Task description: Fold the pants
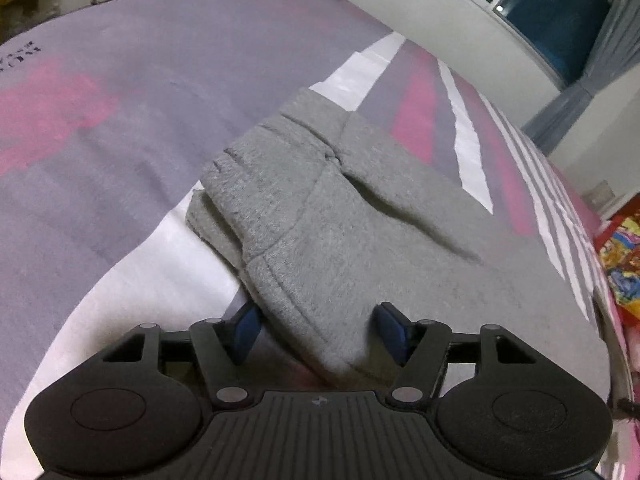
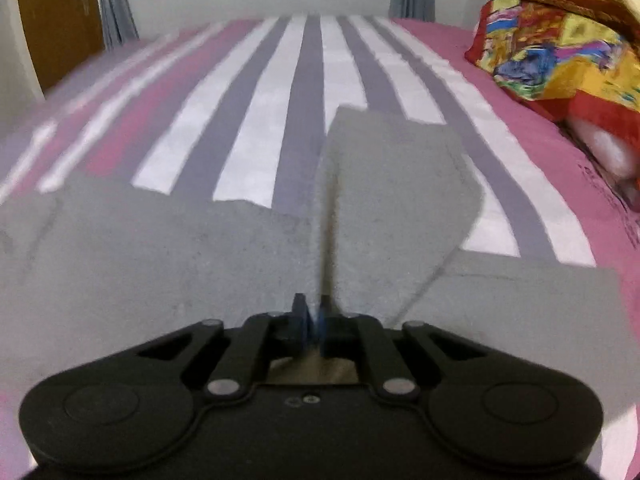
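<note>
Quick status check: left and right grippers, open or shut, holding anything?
Left gripper: open, jaws either side of the grey pants edge, not clamped.
Right gripper: shut on a raised fold of the pants.

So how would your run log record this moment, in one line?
step: fold pants | left claw: open, straddling grey sweatpants edge | right claw: shut on sweatpants fold | surface: striped bedsheet

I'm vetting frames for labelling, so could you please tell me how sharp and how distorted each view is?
Left wrist view: fairly sharp, knit texture readable on the grey pants, fisheye bulging the bedspread. Right wrist view: motion-blurred, stripes smeared, fabric at the right gripper soft, same barrel distortion.
</note>
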